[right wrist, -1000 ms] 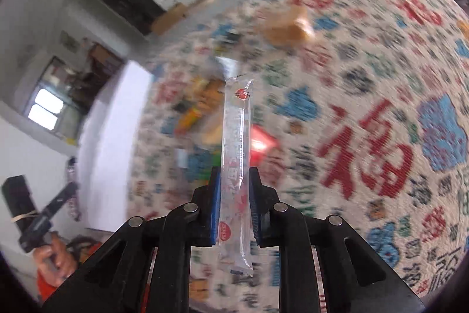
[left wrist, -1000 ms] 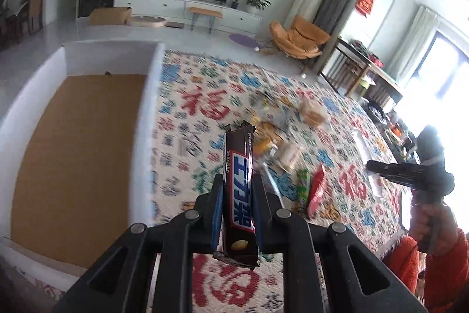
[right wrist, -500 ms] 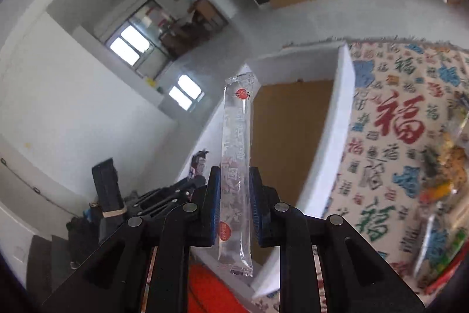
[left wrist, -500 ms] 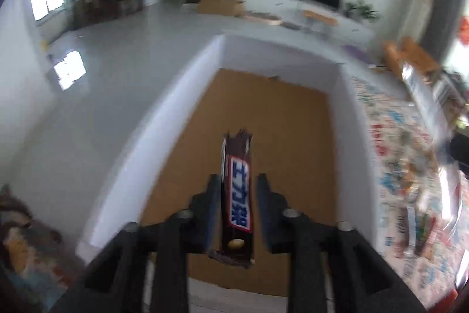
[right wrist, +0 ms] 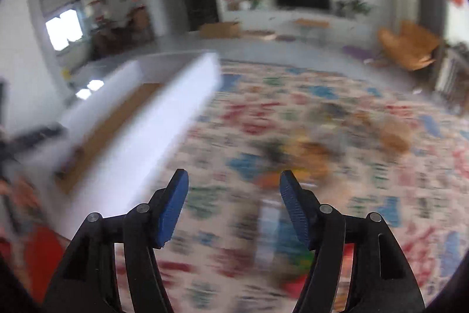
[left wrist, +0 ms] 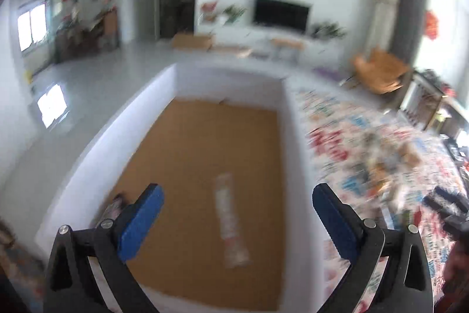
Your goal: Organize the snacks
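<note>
A white box with a brown cardboard floor sits on the patterned cloth. My left gripper hangs over it, jaws opening wide with nothing between them. On the box floor lies a long clear snack stick, blurred. A dark chocolate bar lies near the left wall, partly behind my left finger. My right gripper is over the cloth to the right of the box, jaws opening and empty. A blurred pile of snacks lies ahead of it.
The cloth with red and blue characters covers the table. More snack packets lie to the right of the box. A person's red sleeve shows at lower left. Behind are a TV and an orange chair.
Both grippers swung from the cloth to the box and let go: the chocolate bar and the clear stick now lie inside. The right gripper has swung back over the cloth.
</note>
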Demonstrator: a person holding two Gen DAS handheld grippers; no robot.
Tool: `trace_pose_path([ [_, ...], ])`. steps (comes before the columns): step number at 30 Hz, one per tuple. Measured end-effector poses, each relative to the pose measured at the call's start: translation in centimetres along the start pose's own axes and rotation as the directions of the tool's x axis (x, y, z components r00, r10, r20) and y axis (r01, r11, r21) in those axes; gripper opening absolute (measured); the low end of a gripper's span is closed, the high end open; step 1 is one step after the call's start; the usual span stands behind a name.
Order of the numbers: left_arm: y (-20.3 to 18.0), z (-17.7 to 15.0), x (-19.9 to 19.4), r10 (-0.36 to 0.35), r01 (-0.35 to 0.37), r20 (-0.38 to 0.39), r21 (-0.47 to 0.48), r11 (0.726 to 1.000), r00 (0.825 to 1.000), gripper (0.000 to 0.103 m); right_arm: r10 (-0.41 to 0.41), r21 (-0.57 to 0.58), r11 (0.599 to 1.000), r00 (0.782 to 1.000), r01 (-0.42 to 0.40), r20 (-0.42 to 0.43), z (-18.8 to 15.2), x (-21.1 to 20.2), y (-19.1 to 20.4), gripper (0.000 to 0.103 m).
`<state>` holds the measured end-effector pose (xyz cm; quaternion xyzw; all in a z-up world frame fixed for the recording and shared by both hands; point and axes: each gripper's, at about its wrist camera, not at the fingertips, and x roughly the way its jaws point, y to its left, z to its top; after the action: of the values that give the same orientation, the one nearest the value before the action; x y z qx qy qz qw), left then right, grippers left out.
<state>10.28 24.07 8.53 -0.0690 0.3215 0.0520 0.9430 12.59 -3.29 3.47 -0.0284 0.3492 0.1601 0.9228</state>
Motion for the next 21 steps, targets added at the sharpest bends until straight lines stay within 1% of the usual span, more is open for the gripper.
trace_pose_path([
  [1, -0.9, 0.1, 0.0, -0.005, 0.005, 0.016, 0.014, 1.0, 1.0, 0.101, -0.082, -0.009, 0.997, 0.997, 0.082, 0.003, -1.8, 0.0, -2.3, 0.068],
  [2, -1.8, 0.0, 0.2, -0.013, 0.013, 0.022, 0.027, 1.0, 1.0, 0.101, -0.136, -0.014, 0.991, 0.991, 0.136, -0.005, -3.0, 0.1, -3.9, 0.068],
  [3, -2.6, 0.0, 0.7, -0.026, 0.025, 0.013, 0.039, 0.999, 1.0, 0.101, -0.206, -0.022, 0.978, 0.978, 0.205, -0.022, -4.9, 0.3, -6.4, 0.068],
  [4, -3.3, 0.0, 1.4, -0.035, 0.035, -0.007, 0.049, 0.998, 0.999, 0.101, -0.248, -0.023, 0.969, 0.968, 0.248, -0.037, -5.9, 0.3, -8.1, 0.068],
  [5, -3.8, 0.0, 2.1, -0.038, 0.04, -0.027, 0.057, 0.998, 0.999, 0.101, -0.301, -0.012, 0.954, 0.952, 0.301, -0.062, -7.3, 0.3, -10.5, 0.068],
  [6, -4.8, -0.2, 2.8, -0.034, 0.037, -0.054, 0.068, 0.997, 0.998, 0.101, -0.332, 0.007, 0.943, 0.94, 0.333, -0.078, -8.2, 0.1, -12.2, 0.068],
  [7, -5.6, 0.3, 3.5, -0.024, 0.029, -0.071, 0.078, 0.997, 0.997, 0.101, -0.359, 0.039, 0.931, 0.929, 0.364, -0.093, -9.1, -0.2, -14.4, 0.068],
  [8, -6.2, 0.1, 4.1, -0.004, 0.012, -0.086, 0.098, 0.995, 0.996, 0.101, -0.378, 0.071, 0.92, 0.92, 0.386, -0.105, -9.7, -0.5, -16.1, 0.068],
  [11, -8.3, 0.0, 4.4, 0.066, -0.044, -0.111, 0.182, 0.982, 0.992, 0.101, -0.404, 0.151, 0.893, 0.903, 0.424, -0.144, -10.7, -0.8, -19.8, 0.068],
  [12, -8.6, -0.1, 4.6, 0.082, -0.057, -0.118, 0.201, 0.978, 0.99, 0.101, -0.408, 0.17, 0.886, 0.899, 0.432, -0.156, -10.8, -0.9, -20.4, 0.068],
  [13, -8.6, -0.1, 4.6, 0.088, -0.061, -0.126, 0.206, 0.977, 0.988, 0.101, -0.399, 0.196, 0.882, 0.9, 0.429, -0.175, -11.0, -1.0, -20.8, 0.068],
  [15, -8.1, -0.4, 4.3, 0.083, -0.057, -0.134, 0.187, 0.981, 0.987, 0.101, -0.365, 0.245, 0.88, 0.909, 0.408, -0.202, -11.0, -0.7, -21.7, 0.068],
  [16, -7.9, -0.4, 4.0, 0.083, -0.059, -0.139, 0.171, 0.984, 0.987, 0.101, -0.356, 0.257, 0.879, 0.912, 0.401, -0.203, -11.0, -0.7, -21.9, 0.071],
  [17, -7.7, -0.6, 3.9, 0.082, -0.06, -0.142, 0.156, 0.986, 0.986, 0.101, -0.359, 0.26, 0.877, 0.91, 0.405, -0.207, -11.1, -0.7, -21.8, 0.073],
  [21, -6.6, -1.2, 3.4, 0.079, -0.067, -0.149, 0.081, 0.994, 0.986, 0.101, -0.353, 0.266, 0.877, 0.913, 0.4, -0.206, -11.2, -0.4, -22.1, 0.073],
])
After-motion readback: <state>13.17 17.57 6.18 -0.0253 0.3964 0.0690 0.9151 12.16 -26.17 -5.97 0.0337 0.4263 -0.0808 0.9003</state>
